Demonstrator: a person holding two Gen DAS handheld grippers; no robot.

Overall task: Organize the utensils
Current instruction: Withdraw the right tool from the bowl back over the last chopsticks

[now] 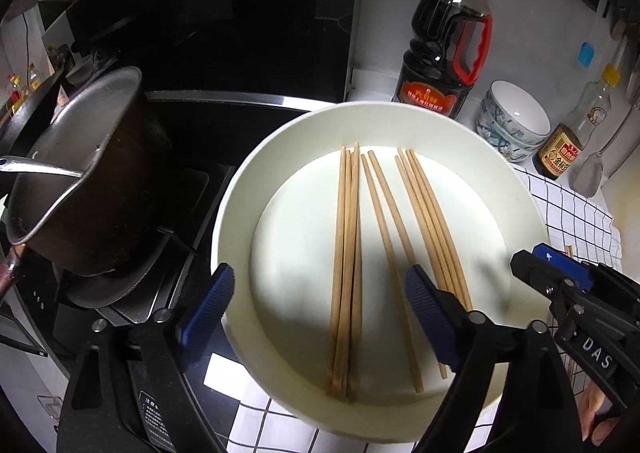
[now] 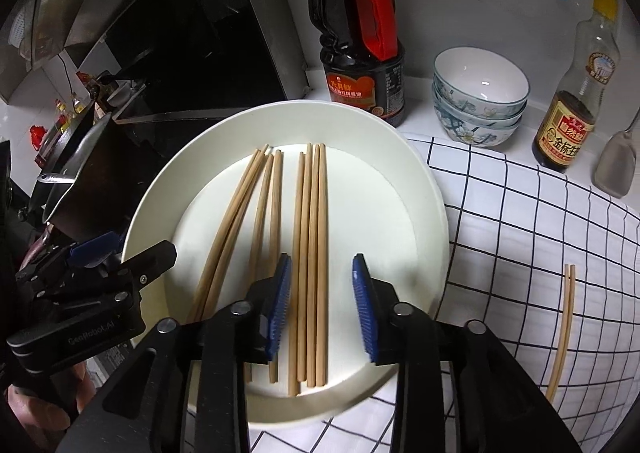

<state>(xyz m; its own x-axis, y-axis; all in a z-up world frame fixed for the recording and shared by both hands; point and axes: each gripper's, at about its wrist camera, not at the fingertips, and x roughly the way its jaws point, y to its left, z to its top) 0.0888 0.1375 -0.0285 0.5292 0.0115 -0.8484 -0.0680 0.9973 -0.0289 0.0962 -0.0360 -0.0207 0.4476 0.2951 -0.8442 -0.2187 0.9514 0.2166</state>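
Blue-padded jaws of the right gripper (image 2: pixel 322 309) stand partly apart above the white plate (image 2: pixel 424 189), clamping nothing, though a bundle of wooden chopsticks (image 2: pixel 310 253) runs beneath the gap. Seen from the right wrist, that bundle's long axis runs from 6 to 12 o'clock, in line with the fingers. Further bundles lie at about 10 o'clock of it, fanning toward 1 o'clock. All of them rest inside the plate.

Spread wide and empty, the left gripper (image 1: pixel 320 313) straddles the plate's near-left rim, over another bundle.

One stray pair of chopsticks (image 2: pixel 562 333) lies off the plate on the checked cloth (image 2: pixel 520 221), at 3 o'clock from the right gripper. My guess is that pair comes next, and the right hand is nearer.

Beyond the plate, at 1 o'clock, stacked bowls (image 2: pixel 478 101) stand empty on top.
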